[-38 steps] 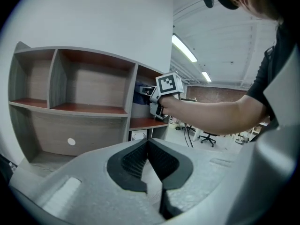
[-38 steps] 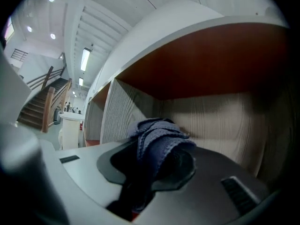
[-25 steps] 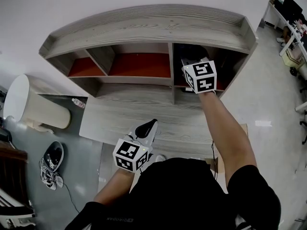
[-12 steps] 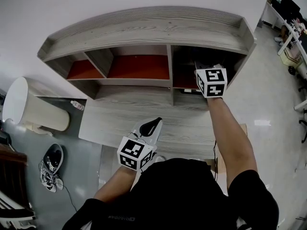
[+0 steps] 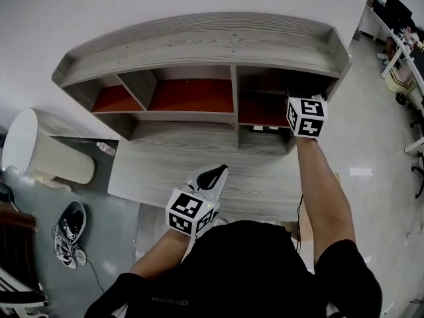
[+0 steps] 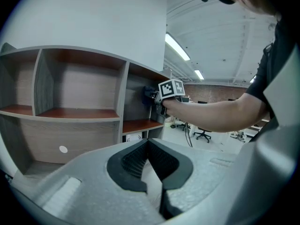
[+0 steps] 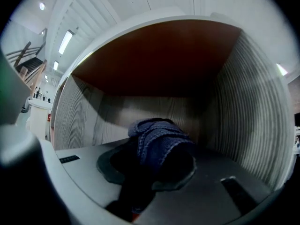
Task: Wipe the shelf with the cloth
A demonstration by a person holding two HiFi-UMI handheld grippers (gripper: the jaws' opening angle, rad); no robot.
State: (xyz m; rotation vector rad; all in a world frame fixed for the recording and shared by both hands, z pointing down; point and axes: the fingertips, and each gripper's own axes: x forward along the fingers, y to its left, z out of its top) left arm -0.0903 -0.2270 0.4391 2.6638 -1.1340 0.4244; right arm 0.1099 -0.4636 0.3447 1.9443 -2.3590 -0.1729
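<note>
Currently cloth [image 7: 157,137] pinched between right gripper [image 7: 151,171] jaws, inside shelf [image 7: 251,102] compartment.

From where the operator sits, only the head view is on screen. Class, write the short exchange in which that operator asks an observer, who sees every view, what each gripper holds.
Operator: The right gripper reaches into the right compartment of the shelf. Do its jaws hold anything?
Observer: Yes. The right gripper view shows its jaws shut on a dark blue cloth, which bunches out past their tips.
Operator: And the left gripper, low in my view over the desk?
Observer: The left gripper view shows its jaws together with nothing between them.
</note>
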